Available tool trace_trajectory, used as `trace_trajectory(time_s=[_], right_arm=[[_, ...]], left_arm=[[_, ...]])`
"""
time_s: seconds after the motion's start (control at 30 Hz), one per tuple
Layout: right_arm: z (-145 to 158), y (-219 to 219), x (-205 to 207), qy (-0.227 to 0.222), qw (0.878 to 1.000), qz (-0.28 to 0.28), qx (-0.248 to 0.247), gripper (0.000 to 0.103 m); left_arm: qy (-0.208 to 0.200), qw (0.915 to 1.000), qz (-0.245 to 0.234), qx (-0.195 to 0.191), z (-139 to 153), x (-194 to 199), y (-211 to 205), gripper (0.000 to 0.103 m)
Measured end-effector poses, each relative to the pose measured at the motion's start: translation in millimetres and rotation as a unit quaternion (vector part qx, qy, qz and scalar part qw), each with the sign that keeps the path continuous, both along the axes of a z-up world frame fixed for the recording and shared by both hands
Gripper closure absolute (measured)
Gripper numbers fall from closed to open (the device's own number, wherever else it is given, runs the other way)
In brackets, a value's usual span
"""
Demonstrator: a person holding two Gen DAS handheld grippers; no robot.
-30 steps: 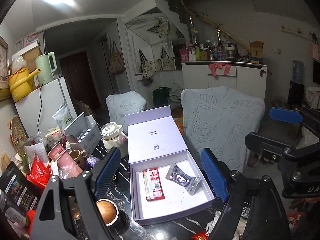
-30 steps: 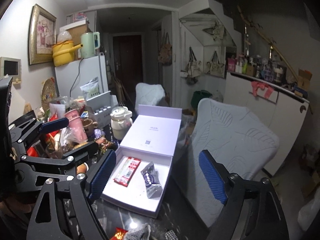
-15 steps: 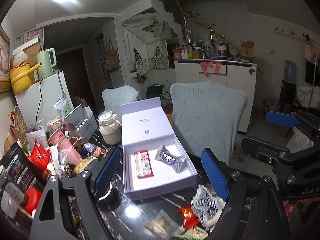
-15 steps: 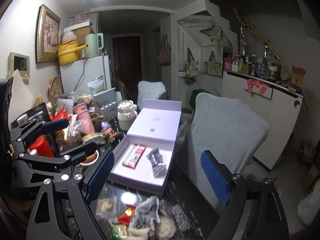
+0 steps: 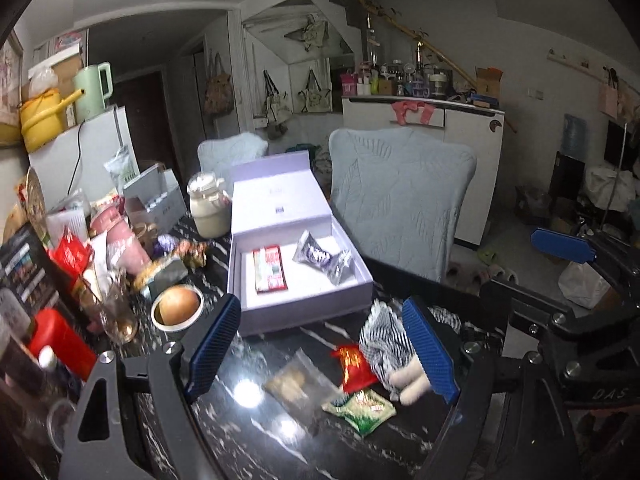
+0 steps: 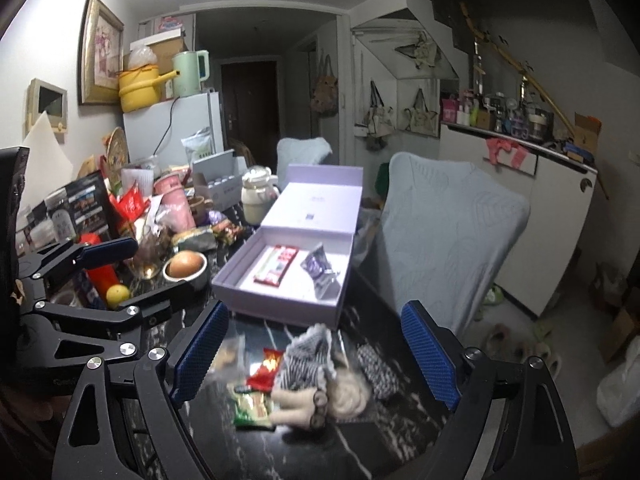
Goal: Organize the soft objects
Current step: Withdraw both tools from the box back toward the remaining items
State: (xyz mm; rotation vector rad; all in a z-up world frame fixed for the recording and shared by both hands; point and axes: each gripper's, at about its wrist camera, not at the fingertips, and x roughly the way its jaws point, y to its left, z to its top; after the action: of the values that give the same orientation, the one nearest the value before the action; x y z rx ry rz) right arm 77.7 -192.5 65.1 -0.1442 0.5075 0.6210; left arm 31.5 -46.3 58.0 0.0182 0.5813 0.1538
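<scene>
Both grippers hung above the dark marble table [image 5: 256,432] with jaws spread and nothing between them: the left gripper [image 5: 320,354] and the right gripper [image 6: 314,352]. Below the right one lay a soft doll [image 6: 320,384] in striped cloth, touching a red packet [image 6: 266,370] and a green packet [image 6: 252,410]. Just beyond stood an open lilac box [image 6: 280,304] holding a red bar [image 6: 278,264] and a silver wrapper [image 6: 320,270]. A chair [image 6: 448,240] stood at the table's right edge.
</scene>
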Motion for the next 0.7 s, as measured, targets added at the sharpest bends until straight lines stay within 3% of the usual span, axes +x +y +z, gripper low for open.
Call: trace_trajectory(time_s=[0.3, 0.7], right_arm=[[-39, -8, -10, 0.038, 0.999, 0.002, 0.002, 0.014], [-101, -10, -13, 0.108, 0.994, 0.004, -0.003, 0.014]], left_arm=[[0.054, 0.9972, -0.002, -0.051, -44, -4, 1, 0.020], [0.101, 0.9934, 0.015, -0.053, -91, -7, 17, 0.020]])
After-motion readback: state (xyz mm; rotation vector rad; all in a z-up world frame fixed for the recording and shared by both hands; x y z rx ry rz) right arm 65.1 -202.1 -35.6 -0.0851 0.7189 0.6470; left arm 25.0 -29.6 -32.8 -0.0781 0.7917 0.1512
